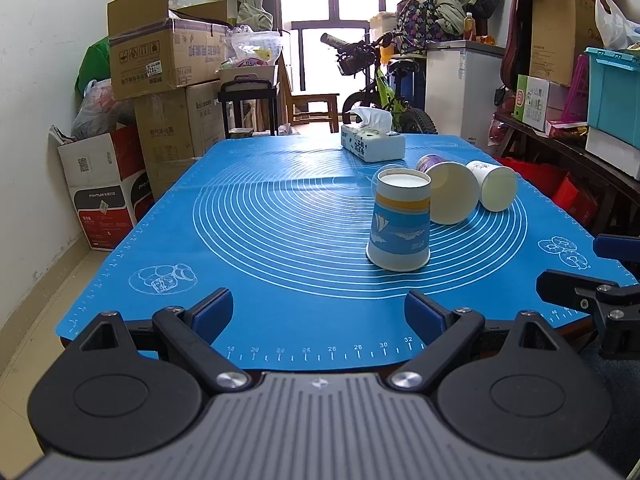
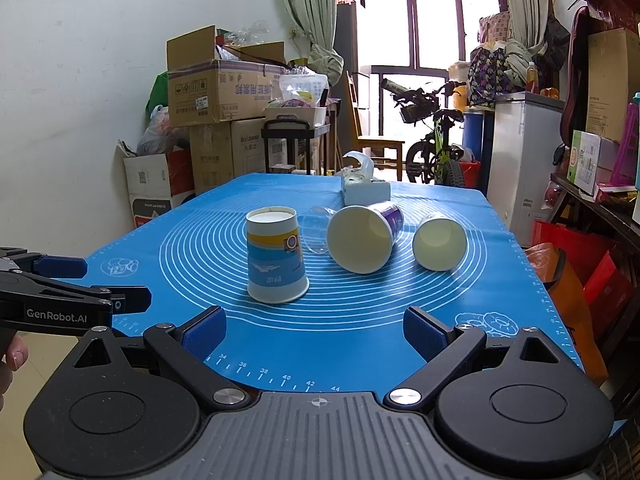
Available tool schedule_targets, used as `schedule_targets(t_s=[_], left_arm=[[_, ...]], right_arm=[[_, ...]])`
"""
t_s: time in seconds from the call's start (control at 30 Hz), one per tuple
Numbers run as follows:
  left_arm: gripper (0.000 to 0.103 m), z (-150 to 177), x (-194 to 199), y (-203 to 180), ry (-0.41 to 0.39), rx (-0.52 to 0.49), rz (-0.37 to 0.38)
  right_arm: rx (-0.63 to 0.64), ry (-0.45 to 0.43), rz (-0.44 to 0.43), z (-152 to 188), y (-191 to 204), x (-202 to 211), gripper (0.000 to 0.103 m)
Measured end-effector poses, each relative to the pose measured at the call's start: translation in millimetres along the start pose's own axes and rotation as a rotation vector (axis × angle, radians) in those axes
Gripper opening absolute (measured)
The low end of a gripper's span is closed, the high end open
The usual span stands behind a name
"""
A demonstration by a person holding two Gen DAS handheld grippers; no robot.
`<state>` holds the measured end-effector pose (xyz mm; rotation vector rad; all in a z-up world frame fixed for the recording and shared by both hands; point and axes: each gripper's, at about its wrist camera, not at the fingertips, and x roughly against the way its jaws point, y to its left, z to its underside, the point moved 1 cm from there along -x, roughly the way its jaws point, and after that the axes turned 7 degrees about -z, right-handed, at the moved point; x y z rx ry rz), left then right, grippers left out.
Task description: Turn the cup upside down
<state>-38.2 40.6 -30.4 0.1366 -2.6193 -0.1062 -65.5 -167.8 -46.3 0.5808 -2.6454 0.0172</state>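
A blue-and-white paper cup (image 1: 400, 222) (image 2: 276, 256) stands upside down on the blue mat (image 1: 280, 240) (image 2: 360, 312). A purple-patterned cup (image 1: 450, 192) (image 2: 364, 238) lies on its side, mouth toward me. A white cup (image 1: 494, 184) (image 2: 438, 244) lies on its side to its right. A clear plastic cup (image 2: 316, 232) lies between the blue cup and the purple one. My left gripper (image 1: 320, 316) is open and empty near the mat's front edge. My right gripper (image 2: 316, 330) is open and empty, just short of the blue cup.
A tissue box (image 1: 372, 140) (image 2: 366, 188) sits at the mat's far side. Cardboard boxes (image 1: 160, 68) stack at the left wall. A bicycle (image 1: 384, 92) and a white cabinet (image 1: 460, 88) stand behind the table. Shelves with boxes (image 1: 580, 100) line the right.
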Motion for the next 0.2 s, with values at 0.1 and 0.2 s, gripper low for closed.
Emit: schedule_targets(t_s=[0.1, 0.2], left_arm=[[0.092, 0.1, -0.1, -0.1, 0.001, 0.000, 0.000], [0.092, 0.9, -1.6, 0.2, 0.004, 0.009, -0.006]], right_arm=[[0.001, 0.001, 0.000, 0.4, 0.0, 0.1, 0.095], [0.001, 0.000, 0.001, -0.3, -0.1, 0.2, 0.095]])
